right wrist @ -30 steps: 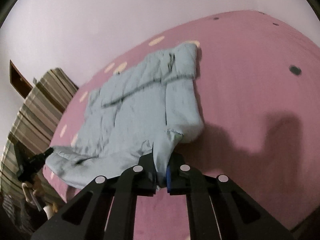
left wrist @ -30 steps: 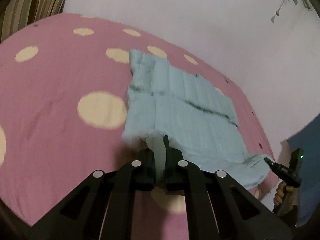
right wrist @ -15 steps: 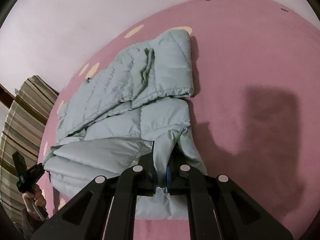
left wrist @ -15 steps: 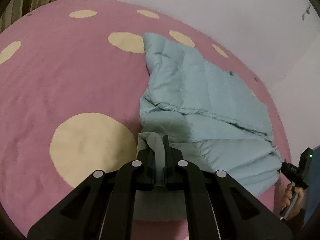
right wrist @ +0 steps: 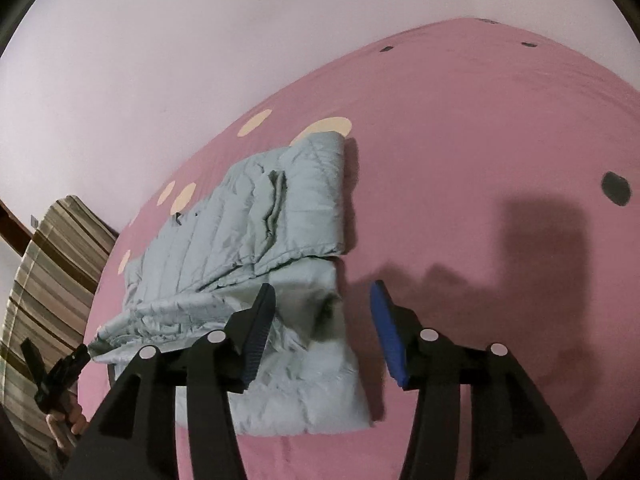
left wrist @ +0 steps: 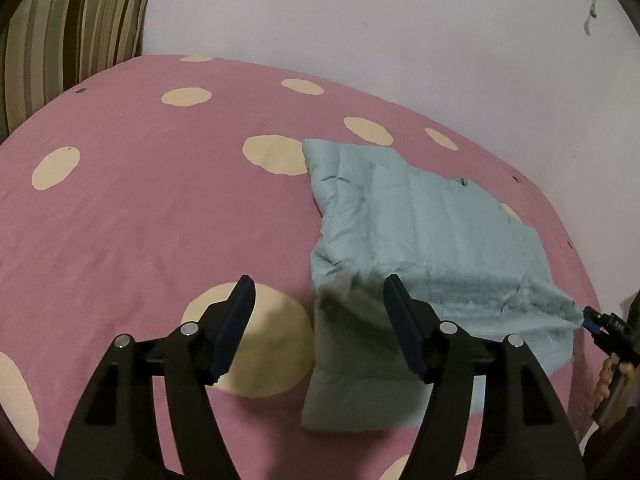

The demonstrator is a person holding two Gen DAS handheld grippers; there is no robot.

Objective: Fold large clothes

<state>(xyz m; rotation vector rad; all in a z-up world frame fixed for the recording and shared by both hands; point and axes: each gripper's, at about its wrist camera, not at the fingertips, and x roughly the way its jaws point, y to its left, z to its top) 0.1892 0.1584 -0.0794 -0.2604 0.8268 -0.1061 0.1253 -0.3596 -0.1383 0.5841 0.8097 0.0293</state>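
A pale blue quilted garment (left wrist: 420,240) lies partly folded on the pink bed; it also shows in the right wrist view (right wrist: 260,240). My left gripper (left wrist: 320,320) is open and empty, just above the garment's near left corner. My right gripper (right wrist: 322,320) is open and empty, over the garment's near right corner. The near edge of the garment lies doubled over toward me, with the fold line crossing its middle. Each gripper shows small at the edge of the other's view, the right one (left wrist: 600,324) and the left one (right wrist: 60,372), both at the garment's corners.
The bed cover (left wrist: 140,220) is pink with cream spots, with small dark dots (right wrist: 616,188) on the right side. A striped pillow or cushion (left wrist: 68,28) stands at the head, seen also in the right wrist view (right wrist: 52,272). A white wall runs behind the bed.
Both grippers carried the garment's edge forward over itself, then opened and let go. The fabric now lies on the bed and both grippers stand wide open.
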